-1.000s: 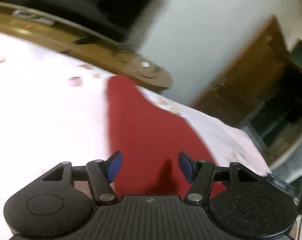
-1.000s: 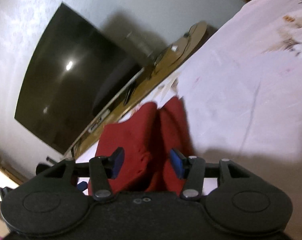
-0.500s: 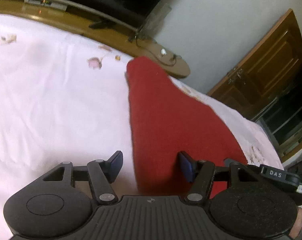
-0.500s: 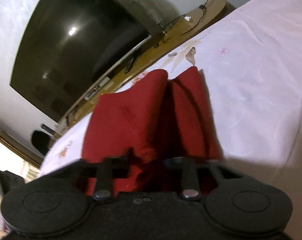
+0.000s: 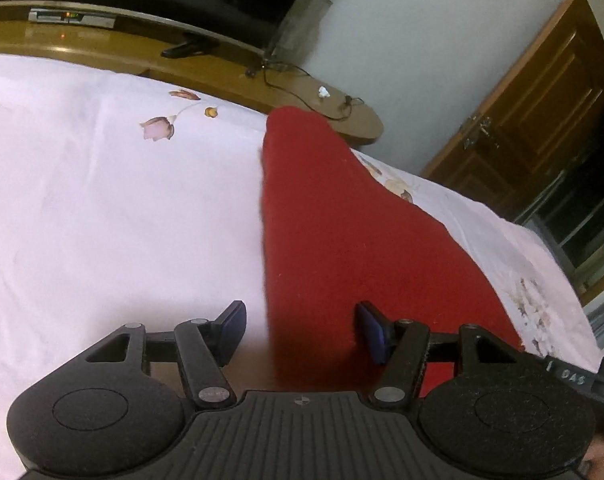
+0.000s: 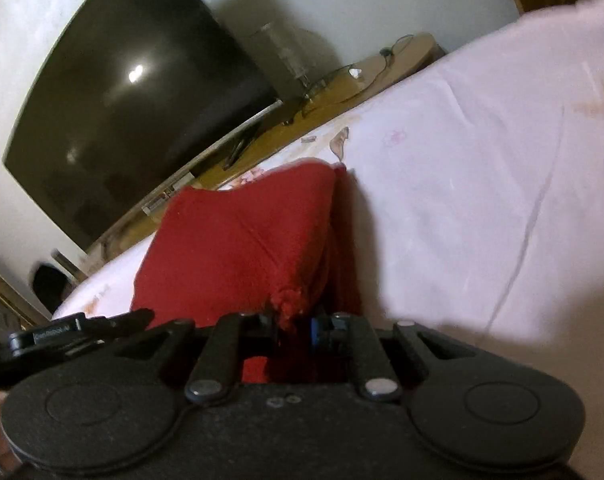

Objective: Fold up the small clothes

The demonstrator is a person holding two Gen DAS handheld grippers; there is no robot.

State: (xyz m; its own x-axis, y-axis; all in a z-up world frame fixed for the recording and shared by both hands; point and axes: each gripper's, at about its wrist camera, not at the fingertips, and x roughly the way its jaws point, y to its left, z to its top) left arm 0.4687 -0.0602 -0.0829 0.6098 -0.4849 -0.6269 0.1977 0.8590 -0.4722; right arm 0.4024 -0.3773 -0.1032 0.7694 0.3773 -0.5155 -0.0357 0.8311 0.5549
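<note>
Lying on the pink bed sheet (image 5: 102, 208), red knit garment (image 5: 334, 232) looks soft, light, floppy; best taken by an edge or corner. Right gripper (image 6: 294, 326) fingers pinched nearly closed on its bunched near edge. Left gripper (image 5: 300, 330) fingers half-open, empty, straddling the cloth's near-left edge.

My left gripper (image 5: 300, 330) is matte black, with a ribbed central housing and two round textured discs at its sides. Its linkage arms carry silver pivot screws, and the finger pads (image 5: 372, 330) are blue. My right gripper (image 6: 294, 326) has the same black build, silver screws and blue pads, with a small printed label off its left side.
</note>
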